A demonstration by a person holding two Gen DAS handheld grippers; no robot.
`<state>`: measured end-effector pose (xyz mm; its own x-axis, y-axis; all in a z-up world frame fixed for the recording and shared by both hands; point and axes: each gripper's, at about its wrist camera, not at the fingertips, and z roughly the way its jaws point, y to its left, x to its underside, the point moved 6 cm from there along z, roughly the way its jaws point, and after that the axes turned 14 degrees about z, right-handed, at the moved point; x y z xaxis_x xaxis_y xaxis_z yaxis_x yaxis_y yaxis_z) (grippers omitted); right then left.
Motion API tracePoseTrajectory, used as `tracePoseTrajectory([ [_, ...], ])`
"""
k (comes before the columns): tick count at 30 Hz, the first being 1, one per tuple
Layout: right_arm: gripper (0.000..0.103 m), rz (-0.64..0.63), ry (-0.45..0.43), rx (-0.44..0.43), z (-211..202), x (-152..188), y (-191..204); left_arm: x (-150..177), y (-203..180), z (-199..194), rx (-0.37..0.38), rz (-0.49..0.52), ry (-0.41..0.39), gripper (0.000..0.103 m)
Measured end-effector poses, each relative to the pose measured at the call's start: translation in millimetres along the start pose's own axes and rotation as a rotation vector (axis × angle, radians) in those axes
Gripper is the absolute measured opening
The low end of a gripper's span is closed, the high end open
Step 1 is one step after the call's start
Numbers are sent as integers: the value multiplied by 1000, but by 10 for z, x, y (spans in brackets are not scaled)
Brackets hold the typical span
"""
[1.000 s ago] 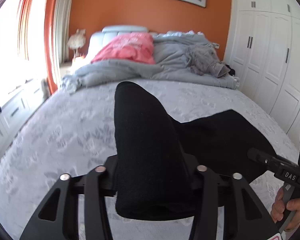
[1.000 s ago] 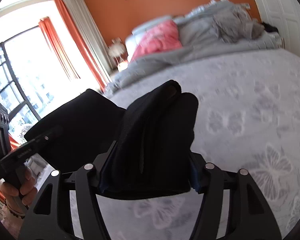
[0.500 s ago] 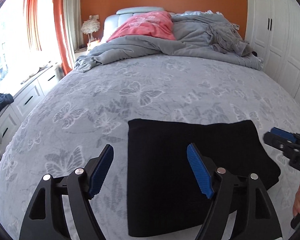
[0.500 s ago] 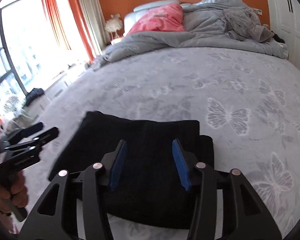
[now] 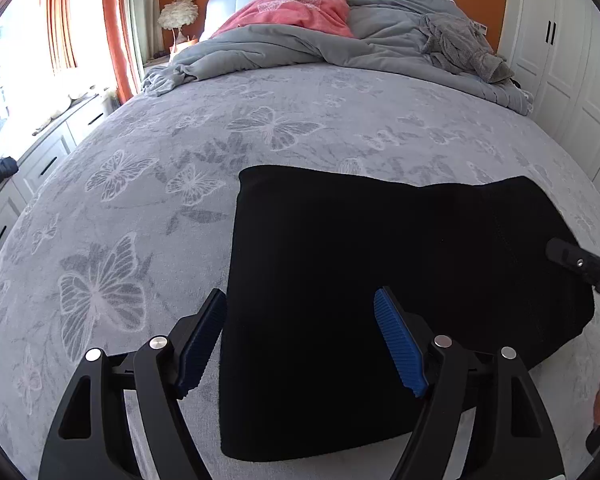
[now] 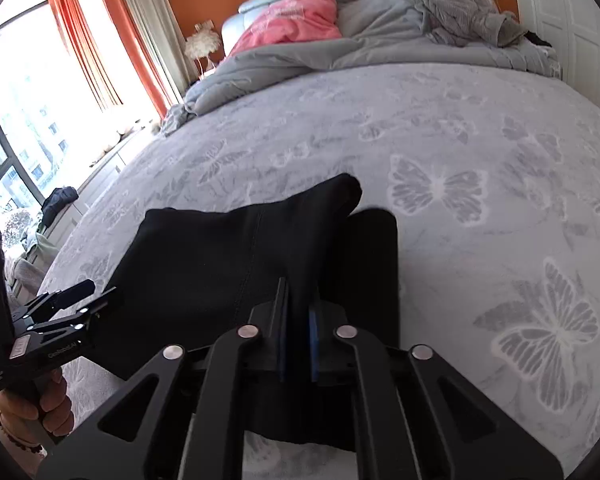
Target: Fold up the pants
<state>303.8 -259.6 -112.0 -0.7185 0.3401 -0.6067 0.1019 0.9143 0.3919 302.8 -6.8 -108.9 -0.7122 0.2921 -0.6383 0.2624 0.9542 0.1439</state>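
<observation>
- Left wrist view: the left gripper [image 5: 300, 340] is wide open now, blue pads straddling the near left edge of the pants [image 5: 340, 300] without pinching them. A second ago it had a bunched wad of black cloth clamped up in the air, so it has let go, and the pants lie as a flat folded block on the butterfly bedspread [image 5: 140, 184]. The right gripper's tip [image 5: 580, 264] pokes in over the far right corner.
- Right wrist view: the right gripper [image 6: 298, 320] is closing, and a ridge of pants [image 6: 220, 256] cloth stands pinched up between its pads. It was open half a second ago, so I'd guess another fold or a tidy-up tug.
- Containers: none visible, just bedding piled at the far end.
</observation>
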Motion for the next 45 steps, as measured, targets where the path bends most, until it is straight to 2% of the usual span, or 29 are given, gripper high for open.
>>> tracePoseTrajectory([
  [1,7,-2,30,48,126,39,-94,8,2,-3,-4,2,-2,73],
  [2,19,3,87,73,269,117,-192,15,4,-1,-7,0,-1,73],
  [4,25,65,65,28,183,120,-249,39,9,20,-6,-8,15,73],
  [5,45,84,56,35,93,101,-244,56,15,25,-6,-11,25,73],
  [6,70,85,38,49,11,73,-226,70,18,20,-3,-10,29,73],
  [8,85,52,21,47,-99,63,-188,98,53,12,-13,-11,30,78],
  [10,94,27,48,59,-66,137,-195,137,104,27,-15,-30,36,80],
  [13,94,75,158,66,203,388,-323,259,183,169,64,-137,77,85],
  [14,94,137,192,15,291,480,-383,313,195,236,118,-185,96,85],
  [15,87,200,181,-37,304,507,-431,366,211,297,173,-238,106,85],
  [16,72,199,184,-91,280,496,-388,409,226,332,221,-285,101,81],
  [17,42,204,202,-115,215,450,-330,417,221,342,286,-314,88,58],
  [18,37,211,201,-119,120,391,-280,400,200,321,346,-324,84,49],
  [19,36,203,199,-138,20,350,-209,369,220,251,347,-327,77,35],
  [21,36,149,185,-155,-176,339,-78,300,233,81,378,-323,71,32],
  [23,38,136,192,-138,-205,446,-111,306,240,-82,412,-336,67,32],
  [24,44,123,206,-89,-111,540,-189,346,231,-95,402,-330,84,33],
  [25,50,103,231,-31,17,628,-269,395,200,-38,380,-310,112,39],
  [26,66,119,214,-15,44,677,-356,449,155,61,350,-277,150,49],
  [27,76,169,192,-19,-28,674,-409,516,120,128,324,-261,178,52],
  [29,74,163,207,1,-235,636,-350,552,151,-19,275,-271,132,56],
  [31,72,76,74,63,-622,546,-228,489,133,-254,176,-186,109,56],
  [33,73,5,-12,107,-963,530,-62,438,122,-592,77,-134,32,64],
  [35,74,9,-88,113,-1274,576,79,414,68,-928,14,-112,-36,72],
  [37,81,19,-132,108,-1508,692,208,438,-11,-1222,-10,-102,-66,73],
  [38,90,9,-155,120,-1599,759,273,454,-44,-1346,-16,-100,-79,77],
  [40,92,-34,-204,152,-1765,953,361,564,-118,-1611,-43,-99,-116,87],
  [44,96,-112,-329,268,-1948,1472,359,953,-282,-1896,-119,-72,-184,90],
  [45,96,-109,-318,281,-1932,1584,336,1088,-329,-1874,-120,-55,-181,92],
])
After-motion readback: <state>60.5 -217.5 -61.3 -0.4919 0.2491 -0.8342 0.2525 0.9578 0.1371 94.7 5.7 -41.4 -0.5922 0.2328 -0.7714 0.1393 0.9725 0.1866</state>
